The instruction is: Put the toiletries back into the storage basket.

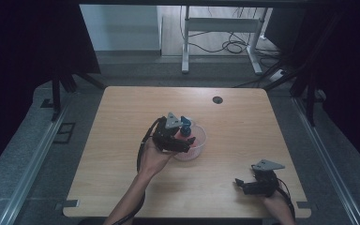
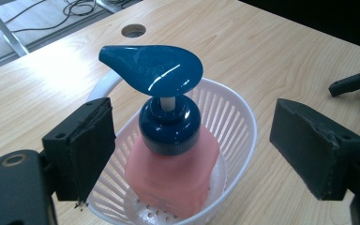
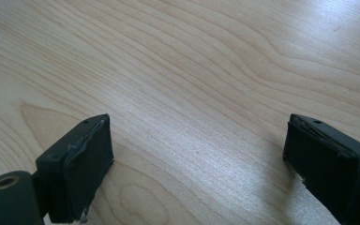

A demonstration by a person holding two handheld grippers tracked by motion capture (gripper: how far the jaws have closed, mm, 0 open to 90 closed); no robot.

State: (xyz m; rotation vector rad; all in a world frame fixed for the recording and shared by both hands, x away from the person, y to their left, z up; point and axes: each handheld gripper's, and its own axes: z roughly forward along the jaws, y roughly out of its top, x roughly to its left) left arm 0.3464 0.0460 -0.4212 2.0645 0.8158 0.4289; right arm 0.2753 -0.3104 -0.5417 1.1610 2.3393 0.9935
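A pink soap bottle (image 2: 171,173) with a dark blue pump head (image 2: 152,68) stands upright in a small white slotted basket (image 2: 236,117) near the table's middle. My left gripper (image 2: 194,131) is open, one pad on either side of the bottle's blue collar, and neither pad touches it. From above, the left gripper (image 1: 183,140) sits over the basket (image 1: 200,140), with the blue pump (image 1: 185,123) just beyond it. My right gripper (image 1: 243,185) rests low near the table's front right, open, with bare wood between its jaws (image 3: 197,140).
The wooden table (image 1: 243,126) has a round cable hole (image 1: 217,100) at the back. The right gripper's fingers (image 2: 356,82) show far off in the left gripper view. A white desk frame (image 1: 225,37) and cables stand on the floor behind the table.
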